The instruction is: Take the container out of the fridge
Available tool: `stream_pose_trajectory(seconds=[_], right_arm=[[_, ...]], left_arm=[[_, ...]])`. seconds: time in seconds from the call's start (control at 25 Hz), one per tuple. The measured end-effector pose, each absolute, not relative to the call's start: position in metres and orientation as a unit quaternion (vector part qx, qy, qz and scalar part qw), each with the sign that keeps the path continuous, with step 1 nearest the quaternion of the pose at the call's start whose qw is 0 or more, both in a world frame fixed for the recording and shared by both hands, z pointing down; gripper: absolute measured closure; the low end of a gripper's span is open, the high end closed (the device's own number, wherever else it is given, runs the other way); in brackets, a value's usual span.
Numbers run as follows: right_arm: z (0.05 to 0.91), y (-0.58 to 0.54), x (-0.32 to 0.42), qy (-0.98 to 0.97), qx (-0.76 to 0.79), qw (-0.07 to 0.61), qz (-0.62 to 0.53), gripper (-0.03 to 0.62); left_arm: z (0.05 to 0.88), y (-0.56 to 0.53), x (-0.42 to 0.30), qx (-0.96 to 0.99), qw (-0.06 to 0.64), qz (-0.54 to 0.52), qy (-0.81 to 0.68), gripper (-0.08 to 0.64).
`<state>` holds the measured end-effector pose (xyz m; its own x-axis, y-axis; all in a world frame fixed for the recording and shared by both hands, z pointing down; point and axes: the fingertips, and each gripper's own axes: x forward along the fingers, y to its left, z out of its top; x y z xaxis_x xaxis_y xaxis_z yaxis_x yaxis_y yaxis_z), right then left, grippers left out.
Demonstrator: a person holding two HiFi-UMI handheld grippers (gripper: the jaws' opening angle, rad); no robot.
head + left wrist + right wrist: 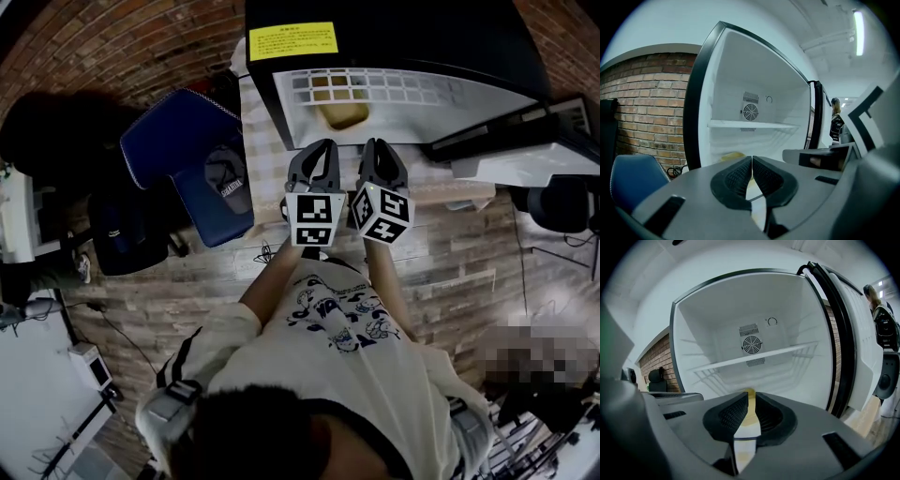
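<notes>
Head view first: we're standing in front of the open fridge [412, 37], with its door [525, 155] swung out to our right. The container [343, 113], a yellowish tub, sits on the fridge floor near the front. Both claws are held side by side just short of the opening, the left claw [321, 150] and the right claw [373, 148], and both point roughly at the tub. A blue chair [187, 155] is off to our left, out of the way.

Left gripper view: this claw is pinched fully together with the pads meeting at the tip, so nothing is in it. Past it we see the white shelf [750, 124], the fan grille [750, 111] on the back wall and a sliver of the container [732, 156] low down on the left.

Right gripper view: the pads are only a narrow slit apart and the slit is empty. The container [749, 393] peeks over the gap, lined up with it but further in, not touching.

So we'd call this the approach step, with no grasp made yet. Next, whichever claw does the job has to spread wide enough for the tub's wall. Then it goes in low under the shelf, closes on the tub and backs straight out. The right claw looks better lined up to us.
</notes>
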<state>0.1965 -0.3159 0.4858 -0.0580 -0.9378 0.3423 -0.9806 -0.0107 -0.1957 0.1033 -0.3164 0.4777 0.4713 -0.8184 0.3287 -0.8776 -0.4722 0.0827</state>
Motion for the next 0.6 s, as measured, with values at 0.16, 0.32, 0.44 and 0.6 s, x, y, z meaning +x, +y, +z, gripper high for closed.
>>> stream_pose_trajectory(seconds=[0.16,0.32,0.44,0.6], right_arm=[[0.501,-0.329,0.197,-0.697,0.682,0.060,0.214,0.543],[0.513,-0.343,0.200,-0.694,0.676,0.053,0.240,0.543],[0.519,-0.351,0.202,-0.693,0.676,0.059,0.245,0.543],[0.527,-0.362,0.203,-0.689,0.677,0.071,0.248,0.543]], left_arm=[[0.489,-0.324,0.105,0.849,0.127,0.130,-0.496,0.540],[0.495,-0.331,0.107,0.849,0.134,0.131,-0.494,0.540],[0.499,-0.335,0.108,0.850,0.137,0.133,-0.491,0.540],[0.503,-0.343,0.108,0.848,0.140,0.136,-0.493,0.540]])
